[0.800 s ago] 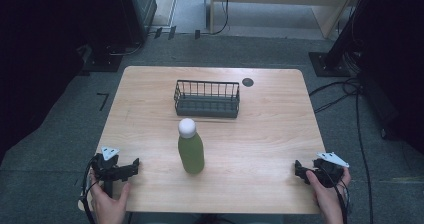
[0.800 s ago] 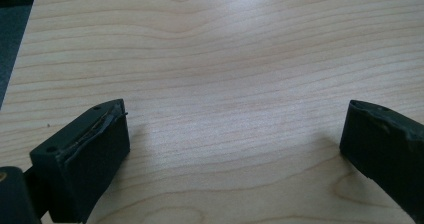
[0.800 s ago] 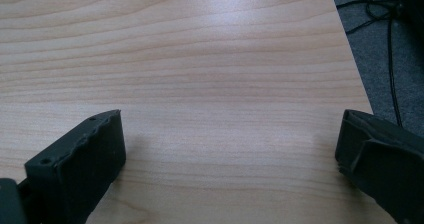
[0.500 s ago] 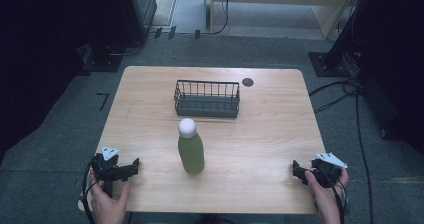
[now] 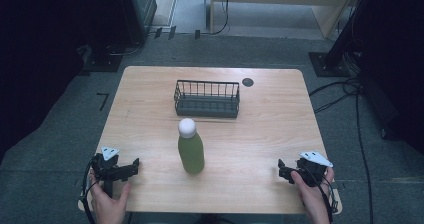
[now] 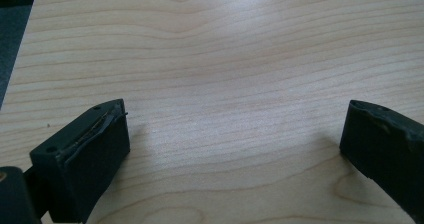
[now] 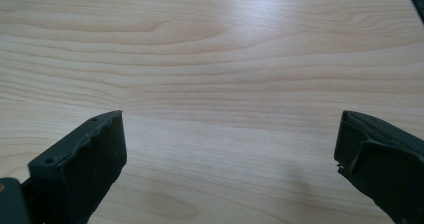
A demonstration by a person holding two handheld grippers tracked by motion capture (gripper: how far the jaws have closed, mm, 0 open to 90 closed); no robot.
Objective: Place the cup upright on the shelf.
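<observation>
Since the earlier frame my right gripper [image 5: 286,171] has slid a little inward along the near edge of the table [image 5: 270,124], toward the middle; my left gripper [image 5: 131,167] has stayed where it was, and neither the bottle [image 5: 190,146] nor the basket [image 5: 207,99] has shifted.

From the high view, I hold the left gripper at the near left corner, its tips pointing toward the centre, and my left hand [image 5: 109,201] comes up from the bottom edge around its handle. My right hand [image 5: 314,191] holds the other gripper at the near right corner, tips pointing left.

Both tools are spread wide and hold nothing. In the left gripper view the two black jaws stand far apart with bare wood grain between them, and the right gripper view shows the same: jaws well apart over bare wood.

The green bottle with its white cap stands upright in the middle of the table, between my two grippers and well apart from each. The dark wire basket sits just beyond it, toward the far edge. A small dark round spot [image 5: 247,82] lies near the basket's right end.
</observation>
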